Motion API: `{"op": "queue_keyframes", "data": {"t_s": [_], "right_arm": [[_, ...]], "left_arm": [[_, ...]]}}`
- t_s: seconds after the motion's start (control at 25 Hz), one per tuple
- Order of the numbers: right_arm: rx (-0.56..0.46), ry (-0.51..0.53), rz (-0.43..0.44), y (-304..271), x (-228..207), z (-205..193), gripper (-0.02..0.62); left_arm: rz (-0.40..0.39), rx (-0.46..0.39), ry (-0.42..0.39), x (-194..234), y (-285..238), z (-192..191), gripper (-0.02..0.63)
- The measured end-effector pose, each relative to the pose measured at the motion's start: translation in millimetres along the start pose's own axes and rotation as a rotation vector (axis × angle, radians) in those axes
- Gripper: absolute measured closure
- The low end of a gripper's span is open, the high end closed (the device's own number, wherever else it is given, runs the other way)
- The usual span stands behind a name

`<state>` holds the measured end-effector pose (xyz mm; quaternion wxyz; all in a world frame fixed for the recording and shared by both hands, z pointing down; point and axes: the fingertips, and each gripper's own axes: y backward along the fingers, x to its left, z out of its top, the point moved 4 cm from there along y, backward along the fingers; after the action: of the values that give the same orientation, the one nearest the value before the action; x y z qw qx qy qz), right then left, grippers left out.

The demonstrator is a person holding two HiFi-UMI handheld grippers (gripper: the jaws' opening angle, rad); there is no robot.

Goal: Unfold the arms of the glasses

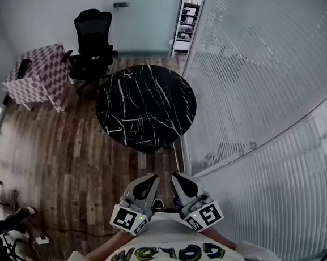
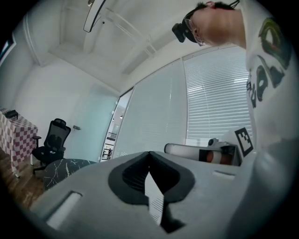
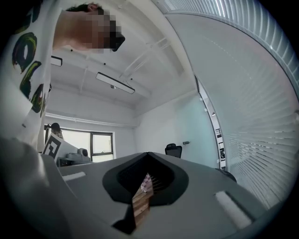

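I'm holding the left gripper and right gripper level, side by side, both closed tight and empty, pointing toward the black counter.

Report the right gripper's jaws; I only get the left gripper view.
Observer: In its own view the right gripper is shut, with nothing between its jaws.
Operator: Check the round table's top for the glasses.
Observer: In the head view, the black table shows only white veining on its top. I see no glasses on it.
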<state>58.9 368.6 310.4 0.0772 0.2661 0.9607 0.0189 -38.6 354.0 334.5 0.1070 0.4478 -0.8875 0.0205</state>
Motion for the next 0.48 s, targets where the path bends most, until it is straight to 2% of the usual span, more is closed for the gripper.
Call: {"op": "queue_keyframes", "data": {"t_s": [0.48], "right_arm": [[0.026, 0.005, -0.001, -2, -19, -5, 0.594]], "left_arm": [[0.022, 0.007, 0.007, 2, -17, -4, 0.604]]}}
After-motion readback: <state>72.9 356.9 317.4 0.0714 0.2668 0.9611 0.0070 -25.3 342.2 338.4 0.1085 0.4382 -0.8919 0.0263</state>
